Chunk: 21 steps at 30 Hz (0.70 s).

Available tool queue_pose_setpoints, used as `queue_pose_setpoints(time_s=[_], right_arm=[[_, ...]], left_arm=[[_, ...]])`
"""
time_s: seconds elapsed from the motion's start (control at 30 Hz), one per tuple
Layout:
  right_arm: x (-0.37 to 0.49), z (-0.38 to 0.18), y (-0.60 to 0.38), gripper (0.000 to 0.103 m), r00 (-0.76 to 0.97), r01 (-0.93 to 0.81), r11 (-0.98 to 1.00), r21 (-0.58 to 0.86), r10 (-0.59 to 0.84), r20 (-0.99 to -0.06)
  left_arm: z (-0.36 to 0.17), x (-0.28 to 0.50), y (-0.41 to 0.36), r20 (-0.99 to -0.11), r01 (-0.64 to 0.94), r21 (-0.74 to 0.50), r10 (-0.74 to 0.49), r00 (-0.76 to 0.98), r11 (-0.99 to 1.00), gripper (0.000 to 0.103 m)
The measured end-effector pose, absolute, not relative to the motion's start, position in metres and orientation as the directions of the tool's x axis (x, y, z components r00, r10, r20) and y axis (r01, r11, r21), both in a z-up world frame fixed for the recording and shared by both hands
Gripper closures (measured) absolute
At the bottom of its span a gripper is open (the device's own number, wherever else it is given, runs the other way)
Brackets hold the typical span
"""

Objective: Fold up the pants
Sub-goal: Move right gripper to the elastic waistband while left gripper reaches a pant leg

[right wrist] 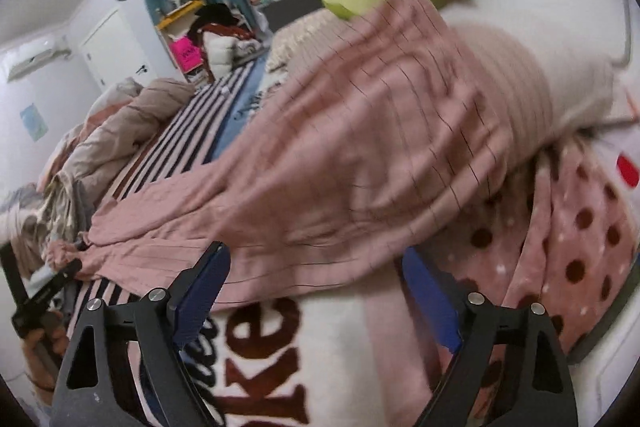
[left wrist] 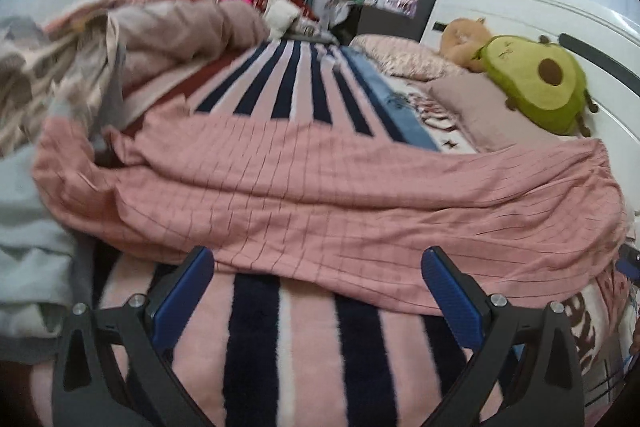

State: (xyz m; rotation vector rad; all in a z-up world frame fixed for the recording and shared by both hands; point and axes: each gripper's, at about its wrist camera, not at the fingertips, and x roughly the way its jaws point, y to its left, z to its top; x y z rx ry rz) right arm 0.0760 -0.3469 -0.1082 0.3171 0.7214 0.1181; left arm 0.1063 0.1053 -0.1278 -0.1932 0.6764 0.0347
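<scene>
The pink checked pants (left wrist: 320, 195) lie spread sideways across the striped blanket on the bed. My left gripper (left wrist: 318, 267) is open and empty, its blue pads just short of the pants' near edge. In the right wrist view the pants (right wrist: 340, 163) run from lower left up toward the pillow. My right gripper (right wrist: 314, 267) is open and empty, right at the near hem. The left gripper (right wrist: 52, 287) shows at the far left of that view, by the pants' other end.
A striped pink and navy blanket (left wrist: 304, 347) covers the bed. A rumpled duvet (left wrist: 120, 39) is piled on the left. An avocado plush (left wrist: 536, 83) and pillows lie by the white headboard (left wrist: 520, 11). A polka-dot blanket (right wrist: 580, 251) lies on the right.
</scene>
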Motion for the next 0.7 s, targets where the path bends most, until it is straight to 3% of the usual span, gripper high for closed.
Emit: queue_pose_setpoints(time_s=[0.23, 0.3, 0.37, 0.43, 0.57, 0.63, 0.7], right_arm=[[0.1, -0.133, -0.374, 0.018, 0.716, 0.052, 0.908, 0.416, 0.257, -0.649], [0.103, -0.135, -0.38, 0.031, 0.716, 0.032, 0.895, 0.445, 0.29, -0.635], [0.103, -0.132, -0.384, 0.059, 0.723, 0.007, 0.877, 0.48, 0.327, -0.609], [0.1, -0.124, -0.381, 0.076, 0.731, -0.007, 0.888, 0.46, 0.318, -0.603], [0.097, -0.102, -0.368, 0.09, 0.76, -0.058, 0.911, 0.408, 0.305, -0.573], [0.101, -0.098, -0.366, 0.09, 0.759, -0.052, 0.917, 0.396, 0.294, -0.581], [0.105, -0.1, -0.364, 0.095, 0.753, -0.044, 0.919, 0.391, 0.288, -0.591]], left_arm=[[-0.158, 0.13, 0.124, -0.686, -0.141, -0.232, -0.058, 0.726, 0.962, 0.001], [-0.163, 0.134, 0.128, -0.692, -0.143, -0.262, -0.082, 0.718, 0.954, 0.001], [-0.167, 0.138, 0.133, -0.693, -0.146, -0.297, -0.107, 0.713, 0.944, 0.001], [-0.167, 0.138, 0.141, -0.69, -0.163, -0.324, -0.115, 0.715, 0.932, 0.001], [-0.164, 0.142, 0.16, -0.692, -0.22, -0.328, -0.075, 0.718, 0.918, 0.002], [-0.167, 0.147, 0.168, -0.698, -0.23, -0.33, -0.073, 0.713, 0.915, 0.007], [-0.171, 0.153, 0.177, -0.709, -0.25, -0.326, -0.061, 0.703, 0.912, 0.021]])
